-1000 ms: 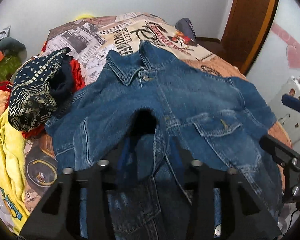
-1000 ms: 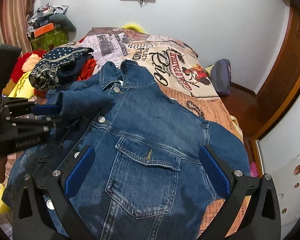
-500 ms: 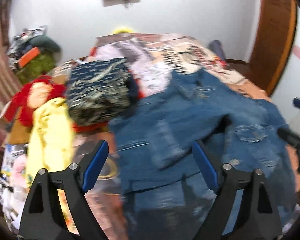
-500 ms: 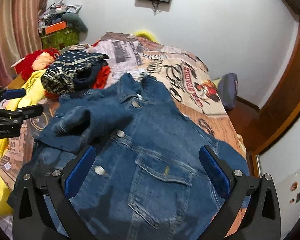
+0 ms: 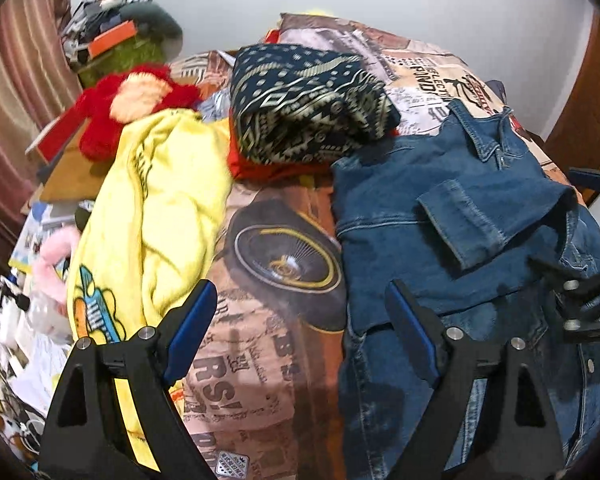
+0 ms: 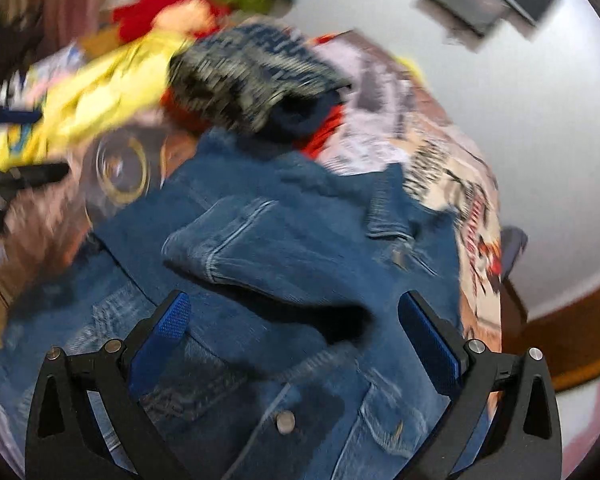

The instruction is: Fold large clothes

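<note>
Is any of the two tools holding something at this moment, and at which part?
Nothing is held. The left tool and the right tool both stand open above the denim jacket, with its sleeve lying folded across the front.

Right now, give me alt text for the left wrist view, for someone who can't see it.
A denim jacket lies on a printed bedspread with one sleeve folded across its front. The open left gripper hovers over the bed, holding nothing. To the left lie a yellow garment and a folded patterned cloth.
</note>
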`<action>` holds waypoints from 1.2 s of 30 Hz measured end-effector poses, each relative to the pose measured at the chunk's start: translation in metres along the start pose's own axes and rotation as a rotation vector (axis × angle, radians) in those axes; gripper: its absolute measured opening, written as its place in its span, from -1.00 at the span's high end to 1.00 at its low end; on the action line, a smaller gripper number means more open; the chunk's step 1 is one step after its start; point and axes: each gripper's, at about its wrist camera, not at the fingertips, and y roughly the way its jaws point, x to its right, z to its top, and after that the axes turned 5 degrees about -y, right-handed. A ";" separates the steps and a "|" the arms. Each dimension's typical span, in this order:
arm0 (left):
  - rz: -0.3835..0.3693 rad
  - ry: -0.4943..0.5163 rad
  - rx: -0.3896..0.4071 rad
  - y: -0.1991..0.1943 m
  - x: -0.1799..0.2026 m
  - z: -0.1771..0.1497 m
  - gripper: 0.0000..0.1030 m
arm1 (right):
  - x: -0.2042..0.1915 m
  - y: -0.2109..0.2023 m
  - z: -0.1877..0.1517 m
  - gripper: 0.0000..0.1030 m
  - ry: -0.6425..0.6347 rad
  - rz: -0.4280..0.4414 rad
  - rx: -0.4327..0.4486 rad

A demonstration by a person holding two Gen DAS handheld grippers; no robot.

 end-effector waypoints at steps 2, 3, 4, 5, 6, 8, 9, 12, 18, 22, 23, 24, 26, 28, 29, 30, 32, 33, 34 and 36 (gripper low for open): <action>-0.006 -0.010 -0.008 0.001 -0.004 -0.004 -0.66 | -0.005 0.015 0.004 -0.99 -0.055 -0.015 -0.038; -0.009 -0.017 -0.014 0.004 -0.006 -0.005 -0.66 | -0.006 0.022 0.006 -0.97 -0.073 -0.022 -0.052; -0.010 -0.021 -0.019 0.006 -0.008 -0.006 -0.66 | -0.007 0.030 0.009 -0.97 -0.085 -0.028 -0.067; -0.010 -0.025 -0.024 0.009 -0.010 -0.006 -0.66 | -0.007 0.034 0.011 -0.97 -0.085 -0.025 -0.071; -0.009 -0.028 -0.027 0.010 -0.010 -0.005 -0.66 | -0.007 0.037 0.014 -0.96 -0.083 -0.019 -0.070; -0.011 -0.035 -0.034 0.014 -0.012 -0.005 -0.66 | -0.007 0.039 0.018 -0.89 -0.083 -0.025 -0.048; -0.012 -0.038 -0.036 0.015 -0.013 -0.005 -0.66 | -0.008 0.037 0.019 -0.77 -0.085 -0.027 -0.034; -0.013 -0.043 -0.036 0.016 -0.014 -0.003 -0.66 | -0.015 0.036 0.022 -0.27 -0.096 -0.014 0.007; -0.005 -0.030 -0.016 0.011 -0.008 0.001 -0.66 | -0.015 0.031 0.022 0.63 0.033 0.089 0.038; 0.009 -0.005 0.012 0.002 0.001 0.003 -0.66 | 0.012 0.009 0.024 0.74 0.151 0.101 0.097; 0.011 -0.001 0.016 0.000 0.003 0.004 -0.66 | 0.020 0.005 0.023 0.74 0.175 0.098 0.108; 0.010 0.003 0.020 -0.002 0.005 0.005 -0.66 | 0.029 -0.002 0.022 0.74 0.203 0.091 0.119; 0.008 0.010 0.031 -0.008 0.010 0.007 -0.66 | 0.053 -0.016 0.016 0.75 0.276 0.080 0.147; 0.004 0.014 0.043 -0.014 0.015 0.009 -0.66 | 0.075 -0.028 0.007 0.77 0.338 0.072 0.171; -0.001 0.015 0.050 -0.017 0.019 0.011 -0.66 | 0.085 -0.033 0.001 0.77 0.366 0.064 0.180; -0.004 0.017 0.054 -0.019 0.021 0.012 -0.66 | 0.094 -0.037 -0.005 0.77 0.393 0.055 0.189; -0.010 0.025 0.064 -0.024 0.029 0.014 -0.66 | 0.111 -0.047 -0.022 0.78 0.454 0.040 0.202; -0.011 0.032 0.069 -0.025 0.033 0.015 -0.66 | 0.119 -0.051 -0.030 0.78 0.485 0.041 0.206; -0.012 0.040 0.074 -0.027 0.038 0.016 -0.66 | 0.125 -0.053 -0.037 0.78 0.510 0.043 0.209; -0.013 0.055 0.076 -0.028 0.046 0.016 -0.66 | 0.140 -0.057 -0.058 0.78 0.574 0.043 0.217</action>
